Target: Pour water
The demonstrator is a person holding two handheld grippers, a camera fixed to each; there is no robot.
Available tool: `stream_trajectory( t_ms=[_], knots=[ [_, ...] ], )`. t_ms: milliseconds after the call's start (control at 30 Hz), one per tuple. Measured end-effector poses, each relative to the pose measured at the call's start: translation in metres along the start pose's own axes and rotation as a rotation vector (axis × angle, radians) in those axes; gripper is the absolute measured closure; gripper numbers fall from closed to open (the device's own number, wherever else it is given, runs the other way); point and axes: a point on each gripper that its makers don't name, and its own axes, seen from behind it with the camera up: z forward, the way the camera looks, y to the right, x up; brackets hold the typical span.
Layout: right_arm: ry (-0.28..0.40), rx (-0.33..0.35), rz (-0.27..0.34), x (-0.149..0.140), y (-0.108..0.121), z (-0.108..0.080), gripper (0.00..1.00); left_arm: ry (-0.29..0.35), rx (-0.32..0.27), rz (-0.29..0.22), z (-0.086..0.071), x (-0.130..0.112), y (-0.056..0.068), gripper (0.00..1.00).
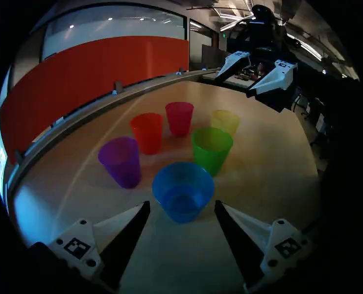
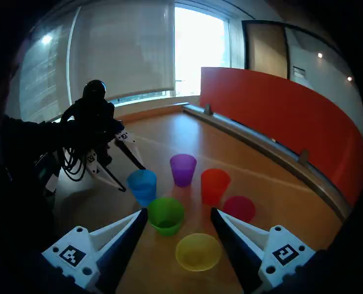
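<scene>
Six plastic cups stood in a loose ring on a wooden table (image 1: 279, 166). The blue cup (image 1: 182, 191) was the ring's nearest to the left gripper (image 1: 181, 205), whose claw was released, fingers spread wide. The blue cup sat just ahead, between the two tips, with no contact visible. Purple cup (image 1: 121, 160) stood just beside the blue cup on one side and green cup (image 1: 211, 149) on the other. Orange cup (image 1: 147, 132), pink cup (image 1: 180, 117) and yellow cup (image 1: 225, 122) were beyond the blue cup. The right gripper (image 2: 178, 211) was across the ring from the blue cup, also released and holding nothing, its tips near the green and yellow cups. Could not tell whether any cup held water. A red panel (image 1: 98, 73) ran along the table edge, well behind the blue cup.
</scene>
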Motion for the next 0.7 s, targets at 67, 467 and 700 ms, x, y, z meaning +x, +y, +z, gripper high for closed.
stream_trajectory(
  t_ms=[67, 467, 700],
  knots=[
    [-0.002, 0.000, 0.001, -0.001, 0.001, 0.001, 0.01, 0.000, -0.006, -0.005, 0.004, 0.000, 0.000, 0.02],
    [-0.008, 0.004, 0.011, -0.002, 0.003, 0.005, 0.01, 0.005, -0.016, -0.010, 0.024, 0.005, -0.002, 0.02],
    [-0.010, 0.006, 0.013, -0.004, 0.004, 0.007, 0.01, 0.007, -0.014, -0.001, 0.030, 0.008, -0.003, 0.02]
  ],
)
